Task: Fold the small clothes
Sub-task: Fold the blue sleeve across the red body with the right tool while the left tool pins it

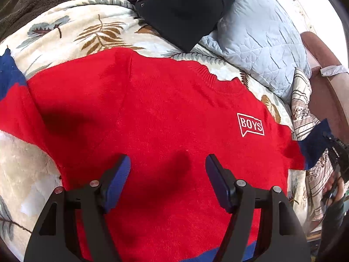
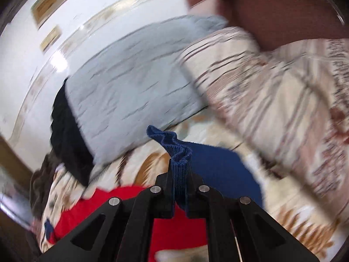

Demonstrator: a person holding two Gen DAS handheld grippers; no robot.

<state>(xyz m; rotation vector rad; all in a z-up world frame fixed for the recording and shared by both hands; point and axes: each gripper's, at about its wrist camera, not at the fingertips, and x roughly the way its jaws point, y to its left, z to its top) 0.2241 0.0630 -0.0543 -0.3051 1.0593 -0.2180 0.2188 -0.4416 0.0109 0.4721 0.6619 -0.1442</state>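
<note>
While the left tongs (image 1: 168,163) hang released over the red sweater (image 1: 152,113), the right tongs (image 2: 180,170) clench its blue cuff (image 2: 178,152).

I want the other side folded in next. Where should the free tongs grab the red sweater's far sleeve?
Take the blue cuff at the sleeve's end, coming from the outer edge. The red sweater lies flat on the leaf-print blanket, and the left tongs are open.

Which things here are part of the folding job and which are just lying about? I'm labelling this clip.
Part of the job:
- red sweater, spread flat
- its blue sleeve cuff
- right gripper, shut on the cuff
- left gripper, open above the sweater

Just lying about:
- leaf-print blanket
- black garment
- pale blue pillow
- striped pillow
</note>
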